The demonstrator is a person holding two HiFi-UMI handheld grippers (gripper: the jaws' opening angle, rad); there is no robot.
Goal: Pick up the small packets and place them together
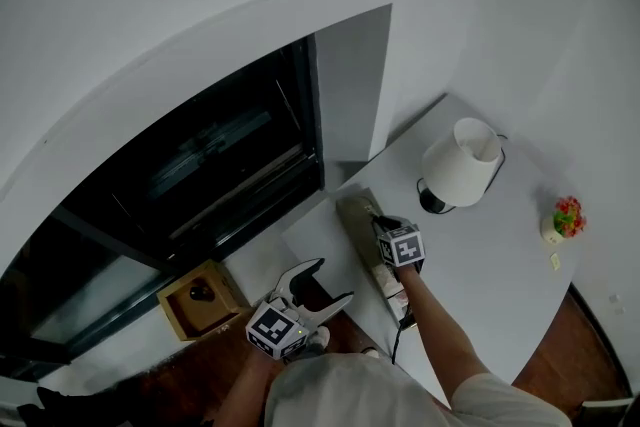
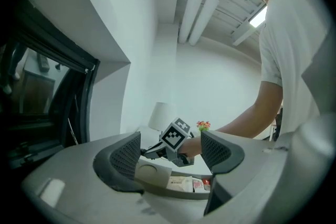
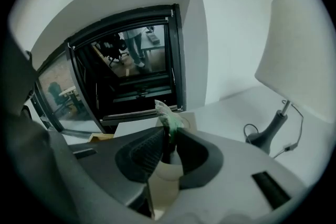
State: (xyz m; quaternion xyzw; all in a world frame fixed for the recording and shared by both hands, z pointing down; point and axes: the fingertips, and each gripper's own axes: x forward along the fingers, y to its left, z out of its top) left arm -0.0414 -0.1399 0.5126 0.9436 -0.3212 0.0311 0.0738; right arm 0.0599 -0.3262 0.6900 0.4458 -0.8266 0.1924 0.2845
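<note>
My right gripper hovers over a long beige tray on the white table. In the right gripper view the right gripper is shut on a small green packet that sticks up above the jaws. More small packets lie in the tray's near end; the left gripper view shows a white packet beside a red packet. My left gripper is open and holds nothing, low in front of the table edge. In its own view the left gripper points toward the right gripper's marker cube.
A white lamp with a dark base and cord stands on the curved white table. A small flower pot sits near the far right rim. A wooden box rests on the floor at left, below a dark window.
</note>
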